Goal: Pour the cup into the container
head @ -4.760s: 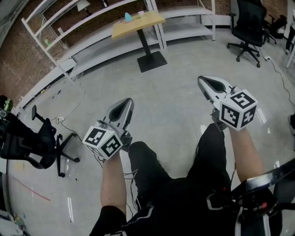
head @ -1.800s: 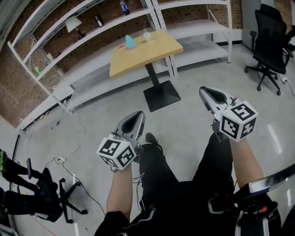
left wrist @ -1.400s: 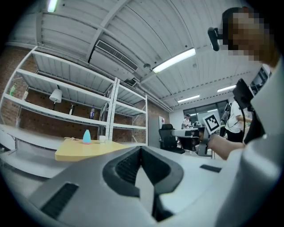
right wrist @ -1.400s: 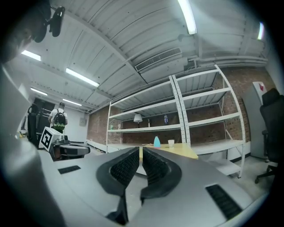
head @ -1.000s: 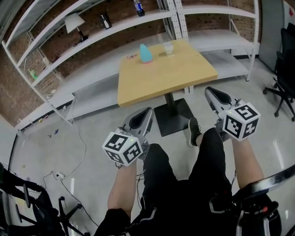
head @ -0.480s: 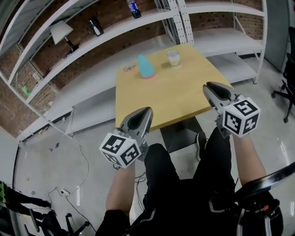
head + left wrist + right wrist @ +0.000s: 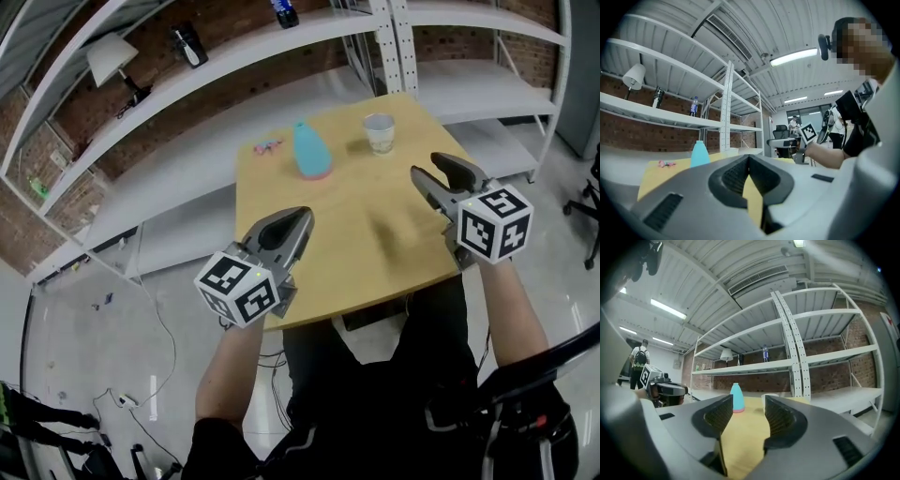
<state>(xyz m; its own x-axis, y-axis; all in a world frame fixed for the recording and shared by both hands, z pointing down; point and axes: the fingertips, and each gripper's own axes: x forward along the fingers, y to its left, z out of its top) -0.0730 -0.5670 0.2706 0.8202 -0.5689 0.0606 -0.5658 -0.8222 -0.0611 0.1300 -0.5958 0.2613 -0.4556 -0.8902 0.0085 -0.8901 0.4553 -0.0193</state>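
Quick count from the head view: 1 wooden table [image 7: 352,244], and on it 1 clear cup [image 7: 380,132], 1 blue container [image 7: 311,150] and 1 small pink thing [image 7: 267,146]. On the white shelves [image 7: 225,58] behind it there's 1 lamp [image 7: 108,61] and 2 bottles: 1 dark bottle [image 7: 187,45] and 1 blue-capped bottle [image 7: 286,11].

The cup stands upright near the far right corner of the table. The blue container is to its left, close but not touching, and the pink thing sits further left by the far edge.

2 grippers, both level over the near half of the table and well short of the cup. The left gripper [image 7: 298,217] is clamped together at the tips with nothing in it; only a thin wedge of tabletop shows lower down between the jaws. The right gripper [image 7: 425,165] has just been opening its jaws. They stand clearly apart now, roughly halfway, and they're empty, with just tabletop between them and the cup and container far beyond.

Hard to see:
- What's in the cup, can't tell.
- In the right gripper view the cup is half hidden behind 1 jaw.
- The blue-capped bottle is cut off by the top edge of the head view.
- The pink thing is too small to identify.
- The table's base is hidden under the top and the person's legs.
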